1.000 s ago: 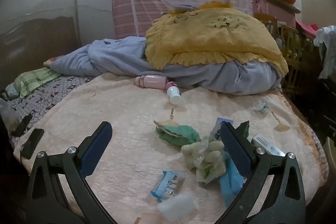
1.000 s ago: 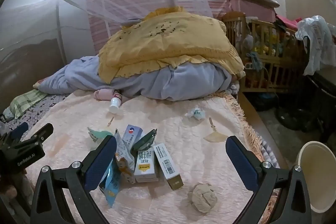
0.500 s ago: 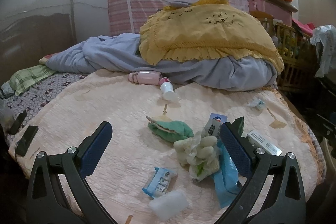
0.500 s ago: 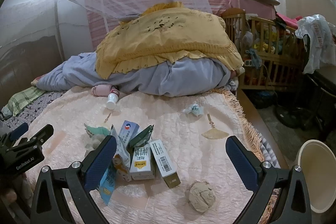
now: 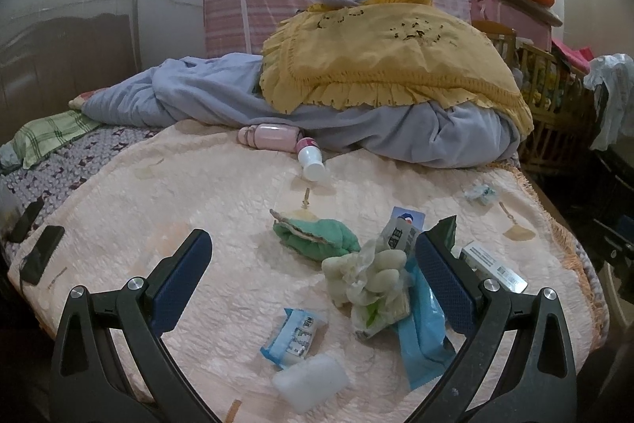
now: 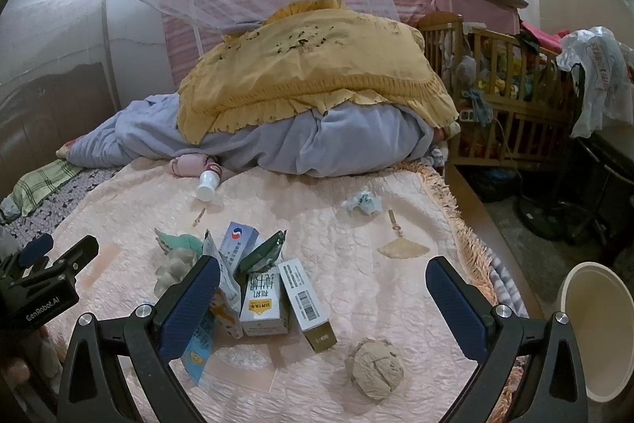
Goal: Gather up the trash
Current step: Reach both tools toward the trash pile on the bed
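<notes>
Trash lies scattered on a peach quilt (image 5: 178,201) on the bed. In the left wrist view I see a blue-white wrapper (image 5: 295,335), a clear plastic piece (image 5: 311,379), a crumpled pale bag (image 5: 372,278), a blue packet (image 5: 422,339) and a green cloth (image 5: 321,238). In the right wrist view I see small cartons (image 6: 263,300) (image 6: 307,300), a crumpled paper ball (image 6: 376,369) and a tissue wad (image 6: 362,203). My left gripper (image 5: 313,276) is open and empty above the pile. My right gripper (image 6: 323,300) is open and empty above the cartons.
A cream bin (image 6: 594,328) stands on the floor right of the bed. A pink bottle (image 5: 273,137) and a white bottle (image 5: 311,161) lie by the heaped blue and yellow bedding (image 5: 376,66). Two phones (image 5: 41,256) lie at the left edge. A wooden crib (image 6: 507,98) stands behind.
Both grippers have drawn back slightly and risen, so the bed and trash sit a little farther off. Both stay open and empty.
</notes>
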